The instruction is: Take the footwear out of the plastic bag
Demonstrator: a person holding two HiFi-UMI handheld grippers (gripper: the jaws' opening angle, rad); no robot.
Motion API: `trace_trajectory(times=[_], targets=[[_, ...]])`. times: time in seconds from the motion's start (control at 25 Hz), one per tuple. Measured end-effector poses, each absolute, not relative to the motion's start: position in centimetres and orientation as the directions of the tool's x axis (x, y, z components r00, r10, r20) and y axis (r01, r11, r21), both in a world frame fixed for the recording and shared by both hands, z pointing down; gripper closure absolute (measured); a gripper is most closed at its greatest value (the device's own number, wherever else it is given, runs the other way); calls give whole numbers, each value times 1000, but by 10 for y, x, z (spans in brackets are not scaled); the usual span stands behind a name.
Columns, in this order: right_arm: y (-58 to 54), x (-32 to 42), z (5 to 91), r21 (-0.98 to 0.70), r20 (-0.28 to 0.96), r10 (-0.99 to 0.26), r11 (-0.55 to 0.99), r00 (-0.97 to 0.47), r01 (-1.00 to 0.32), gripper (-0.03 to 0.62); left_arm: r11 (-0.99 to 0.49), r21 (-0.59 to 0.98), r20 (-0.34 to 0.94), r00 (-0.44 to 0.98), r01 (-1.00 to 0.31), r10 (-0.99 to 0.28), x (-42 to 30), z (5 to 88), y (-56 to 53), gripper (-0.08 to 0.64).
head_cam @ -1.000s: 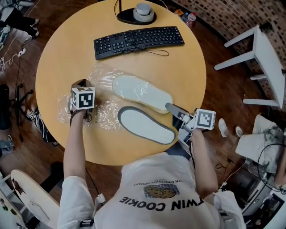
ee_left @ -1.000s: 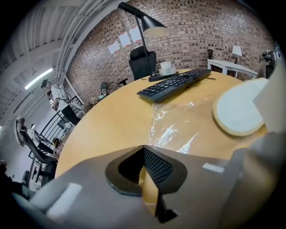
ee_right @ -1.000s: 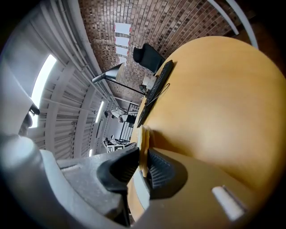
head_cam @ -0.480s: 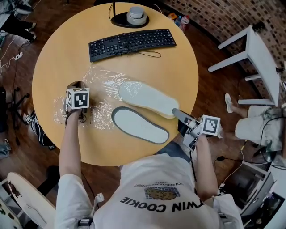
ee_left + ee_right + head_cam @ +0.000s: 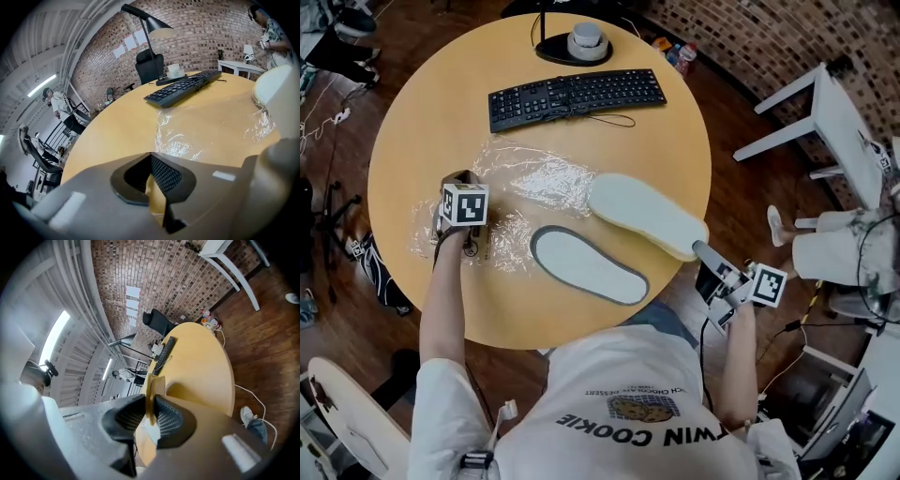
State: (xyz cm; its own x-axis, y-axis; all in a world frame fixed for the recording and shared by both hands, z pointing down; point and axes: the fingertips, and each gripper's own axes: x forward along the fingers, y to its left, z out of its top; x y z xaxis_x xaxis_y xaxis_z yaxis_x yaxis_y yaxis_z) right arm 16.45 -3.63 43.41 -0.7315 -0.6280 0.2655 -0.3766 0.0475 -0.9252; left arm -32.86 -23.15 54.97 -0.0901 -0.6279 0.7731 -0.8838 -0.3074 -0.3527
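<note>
Two jaws of the right gripper (image 5: 151,413) clamp the cream slipper (image 5: 647,215), which is outside the plastic bag (image 5: 530,173) and juts past the table (image 5: 422,103) edge. The left gripper (image 5: 152,157) is pinched shut on the bag's end. A grey-rimmed slipper (image 5: 586,265) lies beside it.

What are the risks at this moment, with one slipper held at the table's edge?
1. The right gripper pinches only the thin rim of the pale slipper, whose near end reaches past the edge of the table; it may slip out and fall to the floor.
2. The slipper's other end lies at the plastic bag and may drag the film.
</note>
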Motion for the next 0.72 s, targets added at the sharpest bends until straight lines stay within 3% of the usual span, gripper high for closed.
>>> trace_trajectory(times=[0.32, 0.72], targets=[[-40, 164, 395, -951, 127, -645, 137, -753, -277, 528, -303, -349, 769, -87, -887, -633, -329, 549, -232, 557], [-117, 33, 439, -969, 28, -526, 195, -850, -153, 528, -290, -309, 770, -59, -906, -636, -328, 548, -233, 557]])
